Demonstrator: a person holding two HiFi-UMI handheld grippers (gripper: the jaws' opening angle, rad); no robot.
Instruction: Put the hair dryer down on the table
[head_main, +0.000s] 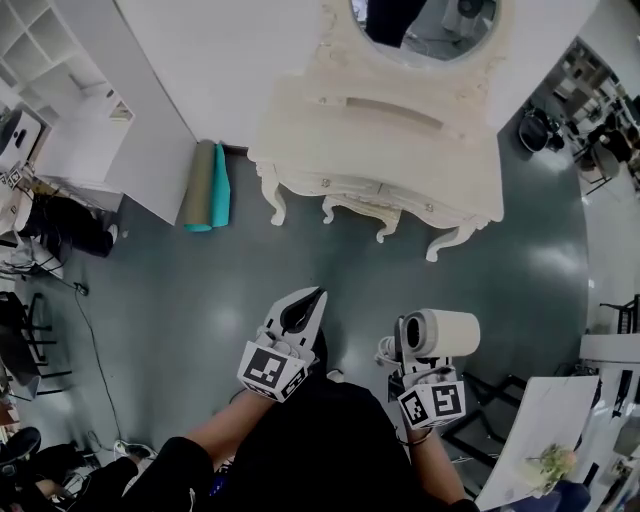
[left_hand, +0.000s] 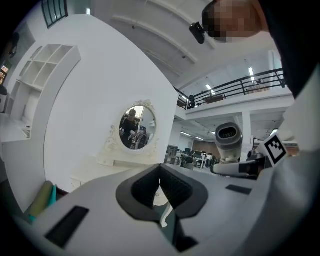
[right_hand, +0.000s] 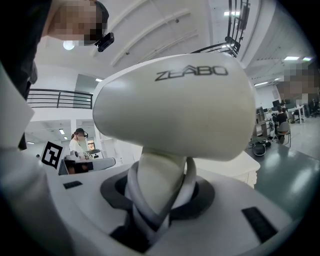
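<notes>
The right gripper (head_main: 412, 360) is clamping the handle of the white, barrel-bodied plastic hair dryer (head_main: 441, 332). It is holding the dryer upright in the air above the dark glossy floor (head_main: 180, 300), well short of the cream, carved wooden dressing table (head_main: 390, 150). The left gripper (head_main: 316, 298) is carrying nothing, and its jaws are pressing together at the tips.

Hazards:
- The pale cord (right_hand: 192, 175) is looping around the handle inside the clamp. The jaws are probably bearing partly on the cord, so the handle may be free to twist or slip. The heavy barrel is sitting above the grip and would tip first.
- On release, the loop may be catching on a jaw and dragging the hair dryer back off the top.
- The barrel is round. If it is lying on its side near an edge, it may roll off.

Clearance:
- The table top is showing bare. The oval mirror (head_main: 425, 25) is rising at its back edge, and the scalloped front edge is facing the person.
- The floor between the person and the dressing table is lying open.
- Rolled green mats (head_main: 205, 185) are leaning against the wall to the left, well apart from the path.
</notes>
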